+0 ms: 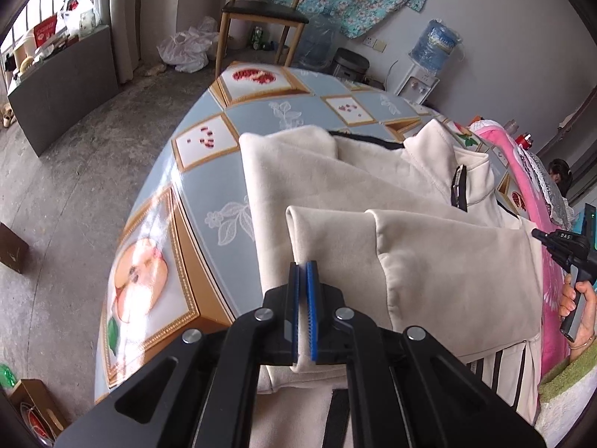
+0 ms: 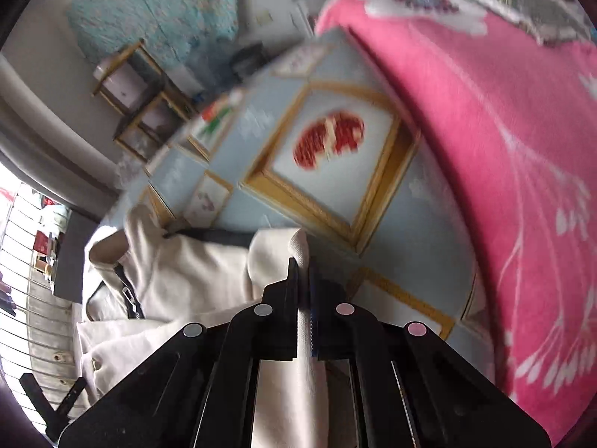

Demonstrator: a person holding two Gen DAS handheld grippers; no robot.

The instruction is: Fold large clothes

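Cream jacket (image 1: 373, 201) lies on table (image 1: 209, 186) with blue fruit-print cloth, partly folded, collar and black zipper (image 1: 459, 186) toward far side, striped lining showing at near right edge. Left gripper (image 1: 303, 272) pressed together, pinching a folded cream edge of the jacket between its blue pads, fabric running down through the jaws. Right gripper (image 2: 303, 265) also clamped tight on a cream fold of the same jacket, cloth strip visible between the fingers; right wrist view is motion-blurred. In the left wrist view a hand (image 1: 582, 306) grips the black handle of the other tool at the right edge. Pink blanket (image 2: 503, 149) with white pattern lies on the table just beside the jacket. Wooden chair (image 1: 261, 15) stands past the table's far end, water dispenser (image 1: 425, 71) by the wall, plastic bags on the floor.
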